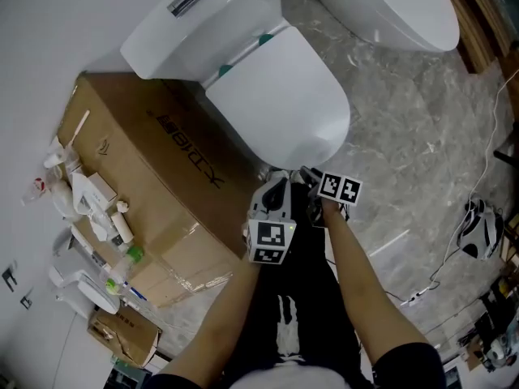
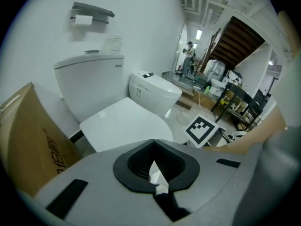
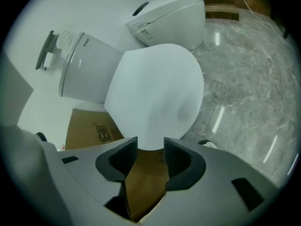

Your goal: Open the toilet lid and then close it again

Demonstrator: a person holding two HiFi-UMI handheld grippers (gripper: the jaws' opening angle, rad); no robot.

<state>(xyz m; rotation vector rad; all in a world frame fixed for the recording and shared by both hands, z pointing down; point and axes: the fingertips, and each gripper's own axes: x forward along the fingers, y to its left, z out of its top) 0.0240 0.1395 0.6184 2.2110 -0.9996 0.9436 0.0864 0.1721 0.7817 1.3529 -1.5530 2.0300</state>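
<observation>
The white toilet stands with its lid (image 1: 280,96) down flat, tank (image 1: 203,14) behind it against the wall. Both grippers hover side by side just in front of the lid's front edge. My left gripper (image 1: 278,181) is shut with nothing in it; in the left gripper view its jaws (image 2: 153,145) meet, and the lid (image 2: 124,124) lies ahead and lower. My right gripper (image 1: 308,174) is open. In the right gripper view the lid (image 3: 155,88) fills the middle, its front edge right at the gap between the jaws (image 3: 150,149), untouched by the pads.
A large cardboard box (image 1: 154,185) lies tight against the toilet's left side, with bottles and clutter (image 1: 97,217) beyond it. A second toilet (image 1: 389,6) stands to the right. Cables and gear (image 1: 478,225) lie on the marble floor at far right.
</observation>
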